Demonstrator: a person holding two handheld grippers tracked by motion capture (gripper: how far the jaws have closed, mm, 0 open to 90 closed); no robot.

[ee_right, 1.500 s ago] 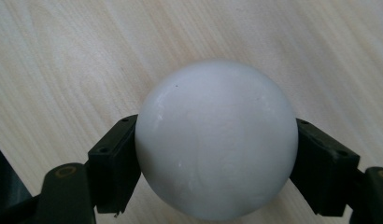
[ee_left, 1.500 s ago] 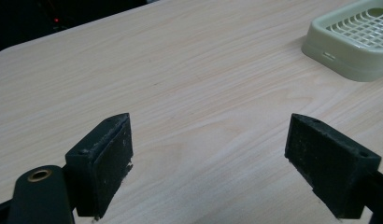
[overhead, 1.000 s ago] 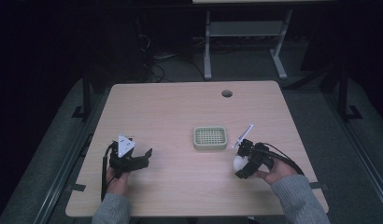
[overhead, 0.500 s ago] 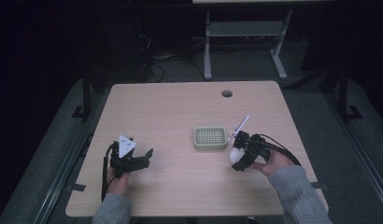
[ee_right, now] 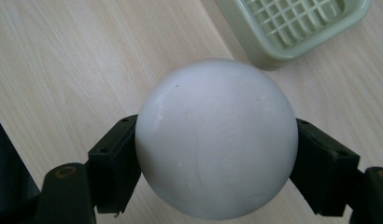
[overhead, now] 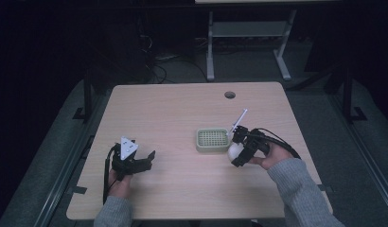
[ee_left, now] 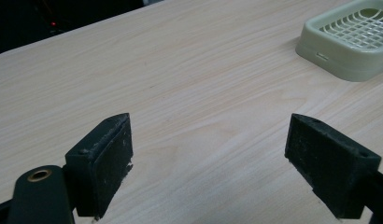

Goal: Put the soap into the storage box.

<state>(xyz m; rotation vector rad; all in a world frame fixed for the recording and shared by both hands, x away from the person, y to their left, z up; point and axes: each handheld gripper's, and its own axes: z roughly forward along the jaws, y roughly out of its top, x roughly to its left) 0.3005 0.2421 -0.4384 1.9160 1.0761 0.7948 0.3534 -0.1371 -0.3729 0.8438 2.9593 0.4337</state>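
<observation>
Right claw [overhead: 235, 152] gripping the white ball [ee_right: 216, 137], now moved in beside the green tray [overhead: 212, 140]; drop-in looks next. Left claw [ee_left: 222, 158] wide, idle near worktop's [overhead: 182, 109] front-left corner.

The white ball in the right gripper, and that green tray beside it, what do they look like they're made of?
White ball: probably matte plastic or soap-like material; dull, even surface with faint scuffs, no gloss. Green tray: likely moulded plastic, pale green, smooth with slight sheen, a gridded top and rounded corners. The right gripper clamps the ball without denting it, so it seems firm.
</observation>
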